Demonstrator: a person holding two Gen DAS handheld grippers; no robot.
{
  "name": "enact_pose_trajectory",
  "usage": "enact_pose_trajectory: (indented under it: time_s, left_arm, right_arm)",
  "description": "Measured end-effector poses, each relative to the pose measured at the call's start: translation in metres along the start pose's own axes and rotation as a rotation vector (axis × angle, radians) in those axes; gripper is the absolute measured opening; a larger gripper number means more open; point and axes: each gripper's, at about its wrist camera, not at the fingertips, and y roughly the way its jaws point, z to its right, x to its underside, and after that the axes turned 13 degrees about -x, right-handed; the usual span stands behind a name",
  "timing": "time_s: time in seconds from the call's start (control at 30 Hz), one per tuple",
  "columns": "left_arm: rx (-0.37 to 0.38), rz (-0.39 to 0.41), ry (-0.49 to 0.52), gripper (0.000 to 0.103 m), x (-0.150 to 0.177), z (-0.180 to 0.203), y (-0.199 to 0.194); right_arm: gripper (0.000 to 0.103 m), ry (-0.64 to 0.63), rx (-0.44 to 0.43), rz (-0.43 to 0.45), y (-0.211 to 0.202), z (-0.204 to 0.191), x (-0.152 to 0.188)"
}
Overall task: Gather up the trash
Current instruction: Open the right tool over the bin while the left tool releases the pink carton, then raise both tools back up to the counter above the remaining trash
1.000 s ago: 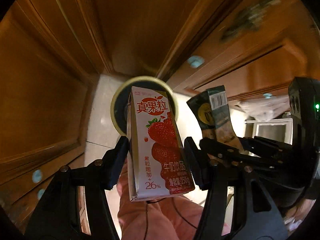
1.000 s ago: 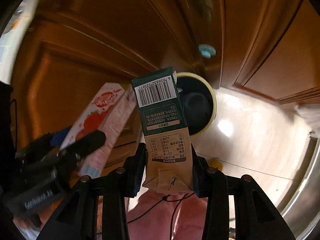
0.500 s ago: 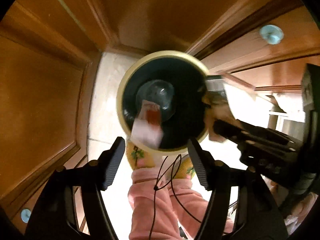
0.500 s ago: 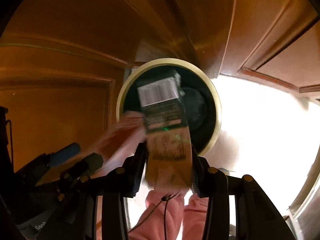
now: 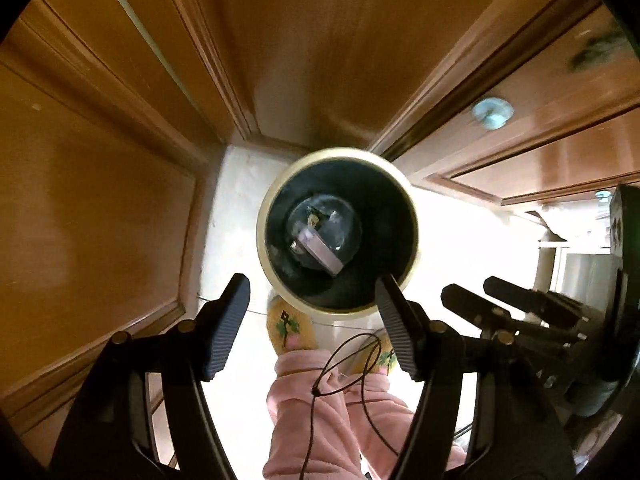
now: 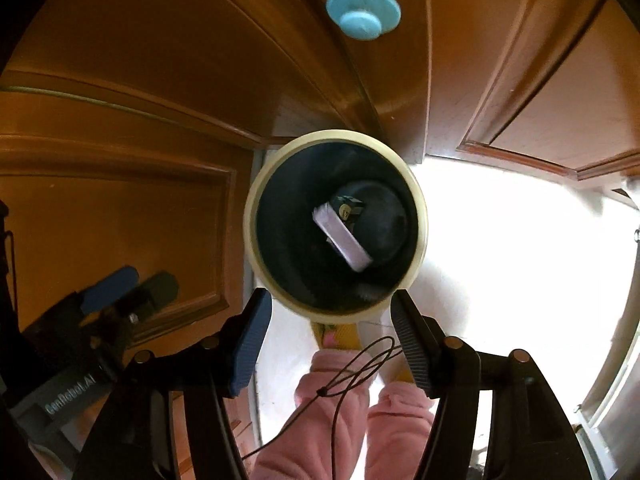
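A round bin with a cream rim (image 5: 262, 236) (image 6: 250, 224) and black inside stands on the floor straight below both grippers. At its bottom lie two drink cartons. The pink-and-white strawberry milk carton (image 5: 320, 251) (image 6: 343, 242) rests partly over the dark green carton (image 5: 312, 220) (image 6: 349, 210). My left gripper (image 5: 312, 294) (image 6: 138, 284) hangs open over the bin's near rim with nothing between its fingers. My right gripper (image 6: 331, 302) (image 5: 478, 292) hangs beside it over the same rim, its jaws opening and empty.
Brown wooden cabinet doors (image 5: 100, 200) with pale blue knobs (image 5: 492, 113) (image 6: 363, 11) close in behind and beside the bin. The floor (image 6: 500, 240) is pale tile. A person's pink trouser legs (image 5: 316, 408), yellow slippers (image 5: 289, 326) and a thin black cord (image 6: 352, 372) are under the grippers.
Both cartons left the jaws and dropped into the bin. Both grippers sank closer to the bin and opened wider.
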Motion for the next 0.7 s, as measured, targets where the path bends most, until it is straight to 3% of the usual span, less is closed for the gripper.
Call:
enact_pose_trajectory:
  time_s: [0.13, 0.4, 0.7]
  left_arm:
    - [-0.001, 0.045, 0.011, 0.063, 0.001, -0.001, -0.049]
    - [0.017, 0.128, 0.065, 0.063, 0.01, -0.007, -0.178]
    - [0.007, 0.316, 0.136, 0.063, 0.005, -0.009, -0.328]
  right_arm:
    - [0.063, -0.009, -0.008, 0.025, -0.035, -0.014, 0.012]
    - [0.063, -0.126, -0.031, 0.071, -0.137, -0.082, 0.036]
    - [0.064, -0.265, -0.039, 0.179, -0.261, -0.151, 0.051]
